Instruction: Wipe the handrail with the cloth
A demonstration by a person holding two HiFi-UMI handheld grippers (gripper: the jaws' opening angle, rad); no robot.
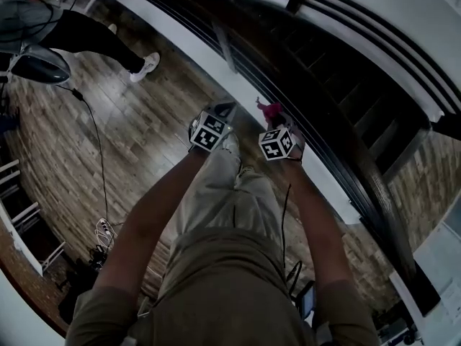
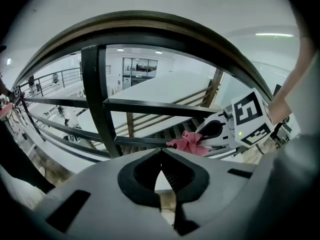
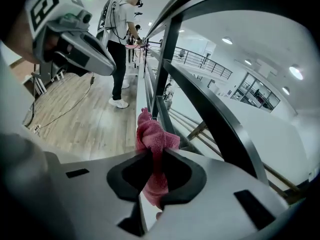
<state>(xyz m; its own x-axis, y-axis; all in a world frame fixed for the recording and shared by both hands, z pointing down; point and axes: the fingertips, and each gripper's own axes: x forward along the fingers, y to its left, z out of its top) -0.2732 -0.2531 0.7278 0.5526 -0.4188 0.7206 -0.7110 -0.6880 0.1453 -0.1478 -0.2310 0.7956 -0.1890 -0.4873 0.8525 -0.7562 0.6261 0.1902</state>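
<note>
Your right gripper (image 3: pixel 155 153) is pinched on the pink cloth (image 3: pixel 156 134). The jaws close across its middle, a bunched wad stands up above them, and a shorter tail hangs below. Your left gripper (image 2: pixel 160 156) has its jaws pressed together with nothing between them, and it sits just beside the right one on the floor side of the railing. The cloth is near the lower bars (image 2: pixel 150 106), though these views do not show whether it touches one. The handrail (image 2: pixel 165 20) arcs across the top of both gripper views as a broad, dark curved band, so by the look of it the cloth is not yet on it.

Expect the cloth to be light, soft and limp. It looks like a terry or microfibre rag, so it will fold and drag rather than push. With the grip across the middle, the wad above the jaws is your wiping face, and probably enough sticks out to press on the rail without the hard jaws scraping it. If it bunches too tight, the empty left gripper could take a free corner and spread it. The rail looks smooth and stiff, so the cloth should slide easily; pinch firmly, since friction along the rail may tug the fabric out
</note>
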